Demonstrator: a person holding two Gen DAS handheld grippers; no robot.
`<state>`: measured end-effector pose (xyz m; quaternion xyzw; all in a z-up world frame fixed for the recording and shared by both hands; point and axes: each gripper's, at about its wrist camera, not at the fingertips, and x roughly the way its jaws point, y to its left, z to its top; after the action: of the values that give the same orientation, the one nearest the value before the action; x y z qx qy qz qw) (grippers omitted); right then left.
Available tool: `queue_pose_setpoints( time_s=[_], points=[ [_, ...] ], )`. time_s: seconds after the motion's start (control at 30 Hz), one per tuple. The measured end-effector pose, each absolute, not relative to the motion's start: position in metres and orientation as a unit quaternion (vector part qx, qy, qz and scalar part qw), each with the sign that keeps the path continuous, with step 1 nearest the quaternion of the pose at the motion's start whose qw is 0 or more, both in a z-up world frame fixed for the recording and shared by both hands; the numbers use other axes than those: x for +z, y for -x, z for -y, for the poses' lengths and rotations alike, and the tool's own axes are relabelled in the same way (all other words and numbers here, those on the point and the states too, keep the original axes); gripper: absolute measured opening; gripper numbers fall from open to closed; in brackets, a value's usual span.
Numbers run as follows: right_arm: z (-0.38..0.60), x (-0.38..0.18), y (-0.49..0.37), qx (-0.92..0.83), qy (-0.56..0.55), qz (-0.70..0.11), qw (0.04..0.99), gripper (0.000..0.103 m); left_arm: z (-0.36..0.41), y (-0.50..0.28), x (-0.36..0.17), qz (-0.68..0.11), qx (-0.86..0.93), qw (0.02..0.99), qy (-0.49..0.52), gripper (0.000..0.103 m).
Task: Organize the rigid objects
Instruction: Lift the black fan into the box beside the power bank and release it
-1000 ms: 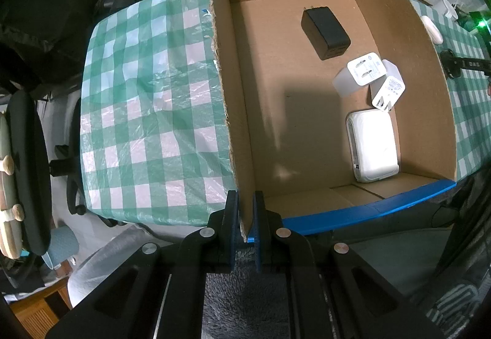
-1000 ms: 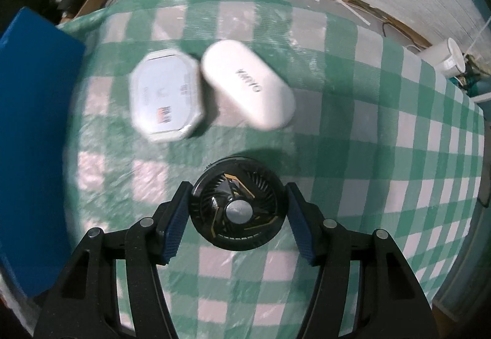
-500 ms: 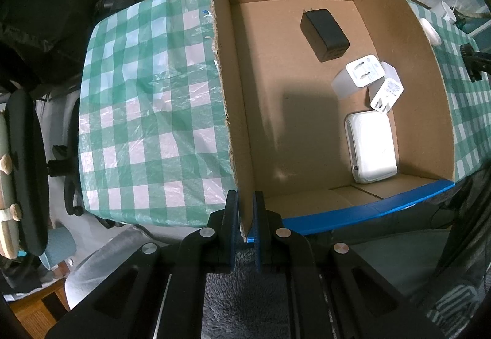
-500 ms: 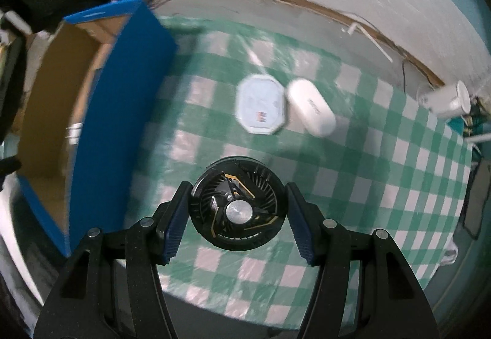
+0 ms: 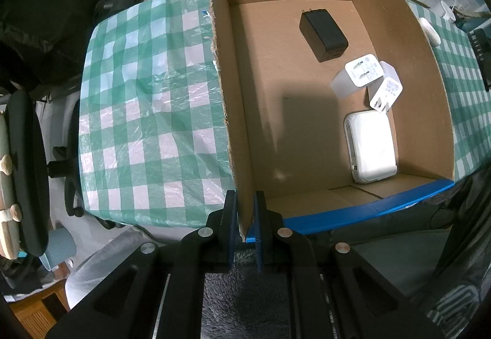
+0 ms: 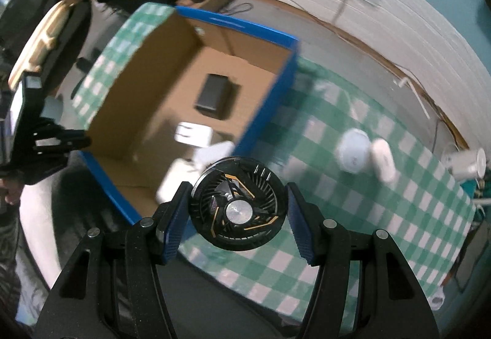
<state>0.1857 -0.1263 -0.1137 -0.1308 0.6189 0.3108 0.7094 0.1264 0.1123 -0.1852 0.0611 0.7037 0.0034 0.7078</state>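
My left gripper (image 5: 244,216) is shut on the near left wall of the cardboard box (image 5: 233,112), which has blue outer sides. Inside lie a black charger (image 5: 323,33), two white plug adapters (image 5: 365,70) (image 5: 386,92) and a flat white device (image 5: 369,145). My right gripper (image 6: 236,210) is shut on a round black fan (image 6: 237,202) with gold marks, held in the air above the table near the box's right wall (image 6: 267,102). The box's inside shows blurred in the right wrist view.
A green checked cloth (image 5: 147,112) covers the table. A white octagonal device (image 6: 353,152) and a white oval case (image 6: 383,159) lie on the cloth right of the box. A white cup (image 6: 466,162) stands far right. Office chairs (image 5: 24,173) are at the left.
My right gripper has lifted the fan off the cloth and carried it left toward the box; the white devices have dropped away to the right. The left gripper and box stay put.
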Motion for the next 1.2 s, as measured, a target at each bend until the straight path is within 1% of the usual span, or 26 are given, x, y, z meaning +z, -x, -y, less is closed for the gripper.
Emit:
queue_pose_setpoints(
  time_s=[0.23, 0.53, 0.9, 1.2],
  points=[
    [0.086, -0.129, -0.177, 0.33, 0.152, -0.62, 0.695, 0.061, -0.111, -0.127, -0.185, -0.704, 0.004, 0.708, -0.06, 0.009],
    [0.059, -0.149, -0.166, 0.346, 0.167, -0.626, 0.679, 0.061, -0.112, -0.127, -0.185, -0.704, 0.003, 0.708, -0.058, 0.009],
    [0.063, -0.172, -0.158, 0.338, 0.178, -0.642, 0.665, 0.061, -0.111, -0.128, -0.185, -0.703, 0.002, 0.709, -0.058, 0.009],
    [0.069, -0.171, -0.156, 0.346, 0.168, -0.637, 0.668, 0.062, -0.112, -0.127, -0.185, -0.702, 0.002, 0.71, -0.058, 0.009]
  ],
)
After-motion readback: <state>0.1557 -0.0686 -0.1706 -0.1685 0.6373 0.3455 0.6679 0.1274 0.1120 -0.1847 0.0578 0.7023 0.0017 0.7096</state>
